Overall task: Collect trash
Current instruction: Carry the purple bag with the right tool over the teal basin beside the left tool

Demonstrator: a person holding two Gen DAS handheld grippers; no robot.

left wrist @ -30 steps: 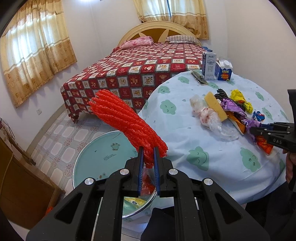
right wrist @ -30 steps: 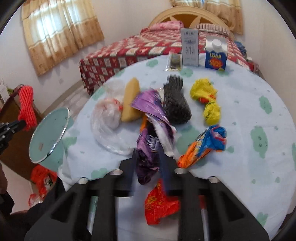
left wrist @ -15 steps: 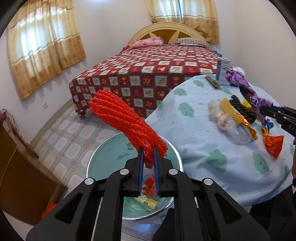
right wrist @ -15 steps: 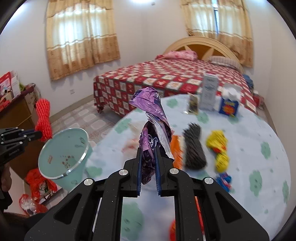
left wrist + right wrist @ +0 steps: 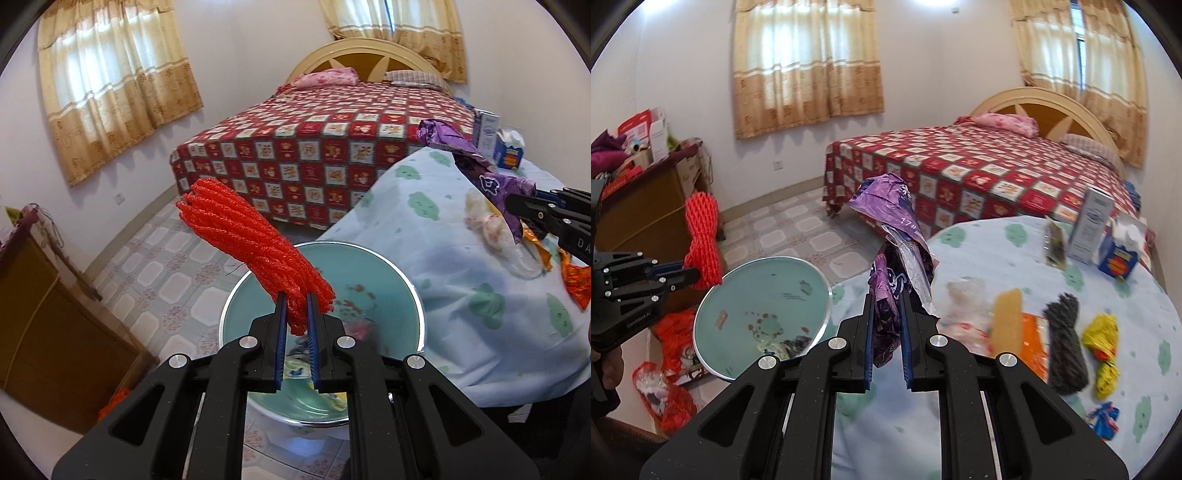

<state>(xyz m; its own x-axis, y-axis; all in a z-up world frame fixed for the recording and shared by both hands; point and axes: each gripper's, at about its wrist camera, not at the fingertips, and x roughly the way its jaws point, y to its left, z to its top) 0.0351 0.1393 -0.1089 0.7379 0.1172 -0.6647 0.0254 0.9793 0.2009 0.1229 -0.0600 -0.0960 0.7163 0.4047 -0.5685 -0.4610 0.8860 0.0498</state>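
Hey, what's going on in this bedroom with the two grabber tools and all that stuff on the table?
A person is clearing trash off a table with two handheld grippers. The left gripper is shut on a red foam net, held above a teal trash bin on the floor. The right gripper is shut on a crumpled purple wrapper, lifted off the round table. More wrappers and foam nets lie on the table.

the right gripper (image 5: 886,299) now holds the purple wrapper (image 5: 894,258) lifted off the table (image 5: 997,251), nearer the teal bin (image 5: 761,314). the left gripper (image 5: 295,299) brings the red foam net (image 5: 251,251) over the bin's mouth.
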